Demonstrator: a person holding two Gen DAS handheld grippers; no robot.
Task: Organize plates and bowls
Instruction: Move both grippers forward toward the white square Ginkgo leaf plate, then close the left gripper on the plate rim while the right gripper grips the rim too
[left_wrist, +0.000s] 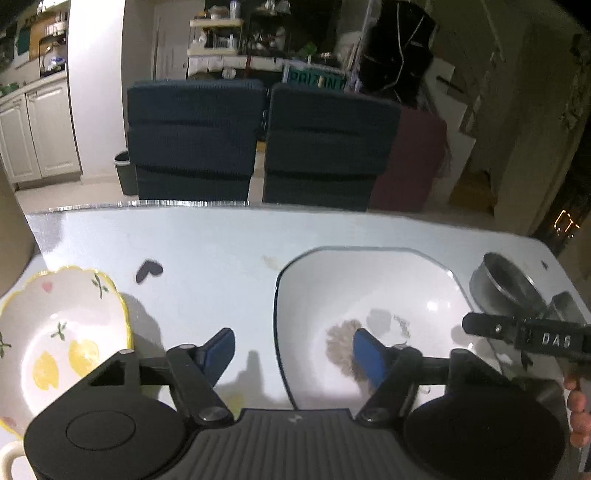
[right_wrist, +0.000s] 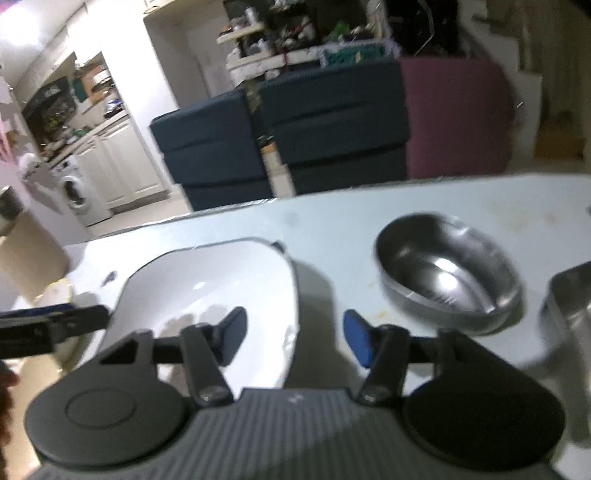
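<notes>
A large white squarish plate (left_wrist: 369, 288) (right_wrist: 207, 280) with a dark rim lies on the pale table (left_wrist: 207, 240), a brownish smear in its middle. My left gripper (left_wrist: 293, 356) is open and straddles the plate's left rim, one blue pad over the plate and the other over the table. My right gripper (right_wrist: 295, 338) is open and straddles the plate's right rim in the same way. A lemon-patterned bowl (left_wrist: 55, 332) with a yellow wavy edge sits to the left. A round steel bowl (right_wrist: 447, 269) (left_wrist: 506, 284) stands to the right of the plate.
A second steel container (right_wrist: 569, 302) stands at the far right beside the steel bowl. A cream mug handle (left_wrist: 9, 458) shows at the bottom left. Dark blue chairs (left_wrist: 192, 136) and a maroon one (right_wrist: 454, 114) stand behind the table's far edge.
</notes>
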